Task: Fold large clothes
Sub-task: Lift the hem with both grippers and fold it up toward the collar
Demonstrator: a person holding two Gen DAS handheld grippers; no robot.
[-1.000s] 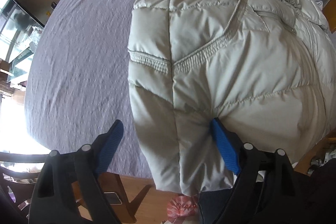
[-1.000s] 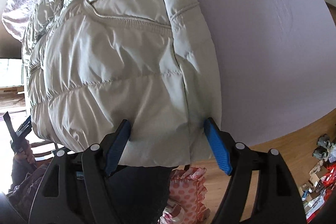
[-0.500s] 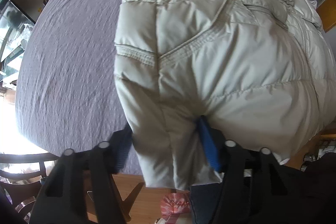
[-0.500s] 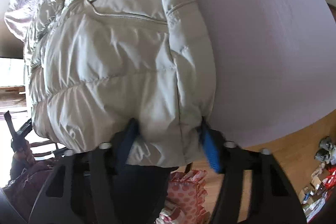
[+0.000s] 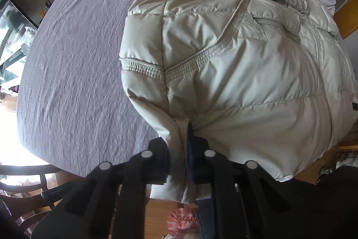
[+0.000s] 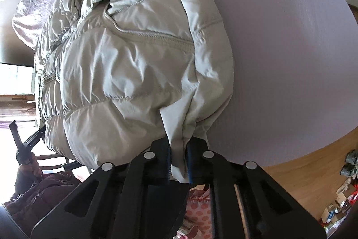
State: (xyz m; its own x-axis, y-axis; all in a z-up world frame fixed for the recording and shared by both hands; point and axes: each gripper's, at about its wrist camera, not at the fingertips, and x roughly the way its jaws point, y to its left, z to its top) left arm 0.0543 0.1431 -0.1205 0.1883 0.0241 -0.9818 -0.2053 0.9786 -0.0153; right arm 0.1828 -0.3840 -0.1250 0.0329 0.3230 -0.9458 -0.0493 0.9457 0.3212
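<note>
Beige puffer jacket (image 5: 235, 73) lies on the purple bedsheet (image 5: 73, 73), hem at the near edge. Left gripper (image 5: 179, 158) and right gripper (image 6: 179, 160) both clamped narrow on hem fabric.

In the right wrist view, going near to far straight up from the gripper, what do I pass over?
right gripper, shut on the hem → puffer jacket, its quilted body then the folded collar end → crumpled pink bedding at the far edge of the bed.
</note>
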